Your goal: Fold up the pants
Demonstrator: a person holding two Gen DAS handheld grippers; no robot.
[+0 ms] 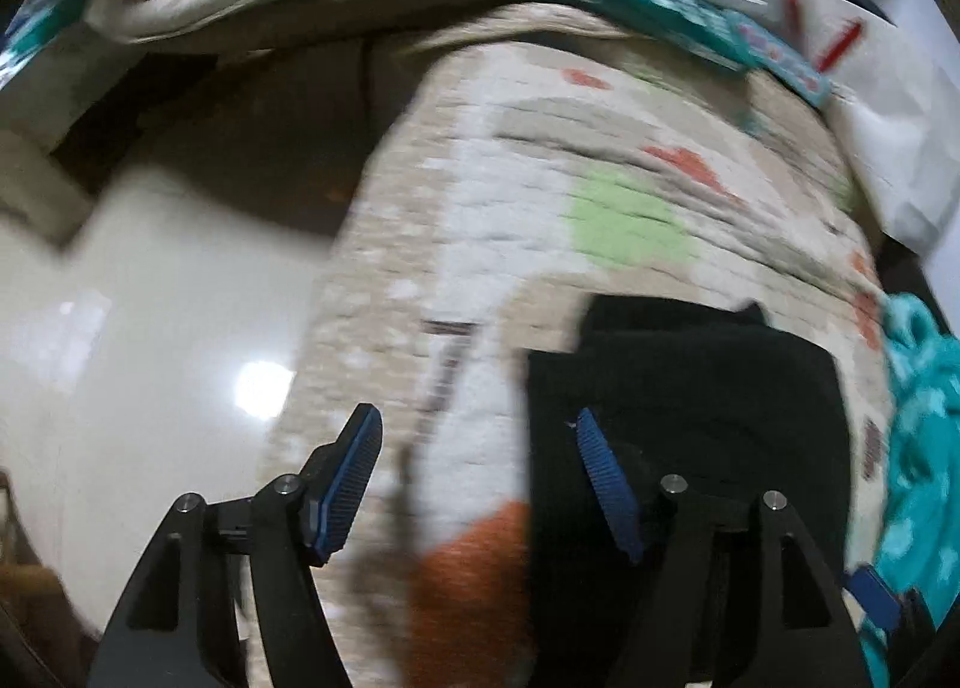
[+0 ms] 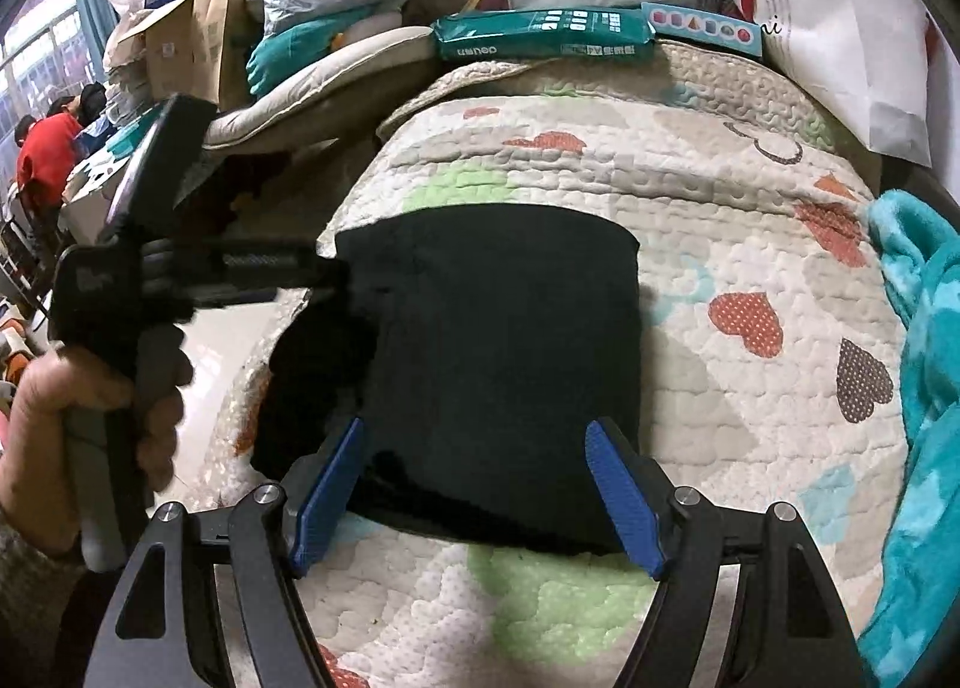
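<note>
- Left wrist view, blurred: left gripper (image 1: 480,436) hangs with fingers spread, gripping nothing, over the quilt (image 1: 540,196); black pants (image 1: 708,388) lie folded on it, under the right finger.
- Right wrist view: right gripper (image 2: 474,439) fingers wide, empty, straddling the pants' (image 2: 510,340) near edge on the quilt (image 2: 720,196).

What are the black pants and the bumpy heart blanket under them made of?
The black pants look like soft, matte knit or fleece fabric: no shine, rounded folds. The heart blanket looks like quilted cotton-type cloth with padding: stitched lines leave puffy little bumps all over. The exact fibre of either can't be told.
</note>
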